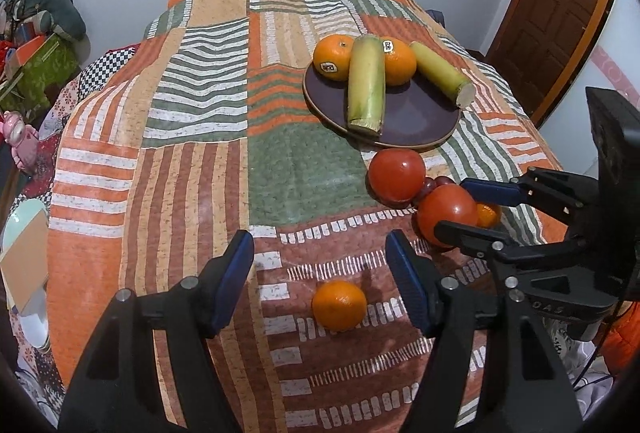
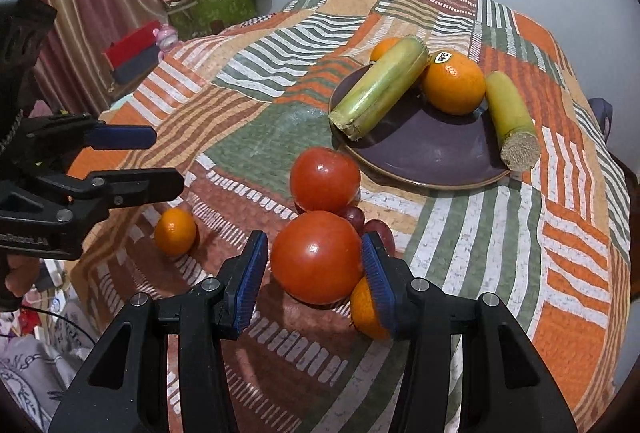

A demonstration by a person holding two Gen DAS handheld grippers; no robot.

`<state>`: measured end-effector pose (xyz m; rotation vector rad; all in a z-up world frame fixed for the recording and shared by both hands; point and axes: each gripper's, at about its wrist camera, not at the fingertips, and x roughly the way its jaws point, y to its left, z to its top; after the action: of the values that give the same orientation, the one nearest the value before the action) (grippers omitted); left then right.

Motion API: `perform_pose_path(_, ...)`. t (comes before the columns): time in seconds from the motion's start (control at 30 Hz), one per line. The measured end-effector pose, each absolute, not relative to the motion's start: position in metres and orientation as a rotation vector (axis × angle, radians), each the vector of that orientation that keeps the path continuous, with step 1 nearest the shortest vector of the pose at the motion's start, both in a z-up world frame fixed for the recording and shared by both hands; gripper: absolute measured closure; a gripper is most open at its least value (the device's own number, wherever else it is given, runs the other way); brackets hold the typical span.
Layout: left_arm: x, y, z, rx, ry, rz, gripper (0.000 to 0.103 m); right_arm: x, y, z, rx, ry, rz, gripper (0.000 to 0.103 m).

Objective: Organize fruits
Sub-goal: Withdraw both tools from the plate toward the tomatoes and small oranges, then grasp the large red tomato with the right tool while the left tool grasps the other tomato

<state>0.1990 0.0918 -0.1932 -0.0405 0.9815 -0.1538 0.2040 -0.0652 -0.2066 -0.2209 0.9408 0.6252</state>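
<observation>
Left tongs [image 1: 320, 253] spread wide, pointing steeply down over the patchwork cloth [image 1: 200, 153] on the worktop. Small orange [image 1: 339, 305] sits on the cloth between the two blue pads, clear gap on both sides, no contact.

Right tongs [image 2: 314, 265] straddle the near tomato [image 2: 317, 257]. Right pad looks to be against the tomato's side; left pad [image 2: 250, 273] shows a thin gap. Not a firm pinch as far as I can tell, tomato rests on the cloth. Another small orange [image 2: 366, 309] is tucked right behind that right pad, partly hidden.

Second tomato [image 2: 325, 180] just beyond the first, a few red grapes [image 2: 360, 223] wedged between and beside them.

Dark plate [image 2: 424, 157] further back, near the tomatoes. On it: two oranges with stickers [image 1: 331, 57] [image 1: 400, 61] and two green-yellow sugarcane pieces [image 1: 366, 85] [image 1: 440, 73], one cane lying between the oranges, the other overhanging the rim at its cut end.
</observation>
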Motion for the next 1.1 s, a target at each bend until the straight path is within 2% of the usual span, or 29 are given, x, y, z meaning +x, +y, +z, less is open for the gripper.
perform_pose_path(0.37, 0.204, 0.088, -0.191, -0.035, 0.975, -0.157, 0.035, 0.203, -0.072, -0.2, -0.168, 0.924, 0.65, 0.06)
perform_pose_path(0.43, 0.206, 0.085, -0.19, -0.037, 0.968, -0.162, 0.035, 0.202, -0.075, -0.193, -0.162, 0.904, 0.651, 0.065)
perform_pose_path(0.47, 0.207, 0.084, -0.189, -0.039, 0.966, -0.165, 0.035, 0.202, -0.077, -0.19, -0.158, 0.893, 0.652, 0.079)
perform_pose_path(0.5, 0.209, 0.082, -0.189, -0.042, 0.965, -0.169, 0.035, 0.202, -0.08, -0.186, -0.148, 0.883, 0.655, 0.086)
perform_pose_path(0.63, 0.218, 0.072, -0.191, -0.04, 0.967, -0.178, 0.035, 0.207, -0.089, -0.177, -0.132, 0.884, 0.642, 0.086)
perform_pose_path(0.73, 0.222, 0.07, -0.194, -0.045, 0.974, -0.184, 0.035, 0.207, -0.092, -0.181, -0.141, 0.906, 0.635, 0.08)
perform_pose_path(0.8, 0.222, 0.07, -0.198, -0.04, 0.984, -0.18, 0.035, 0.203, -0.092, -0.184, -0.126, 0.92, 0.661, 0.068)
perform_pose_path(1.03, 0.214, 0.079, -0.202, -0.032, 1.002, -0.172, 0.035, 0.201, -0.072, -0.204, -0.176, 0.953, 0.679, 0.063)
perform_pose_path(1.1, 0.211, 0.081, -0.2, -0.032, 0.997, -0.167, 0.035, 0.201, -0.069, -0.204, -0.184, 0.944, 0.68, 0.056)
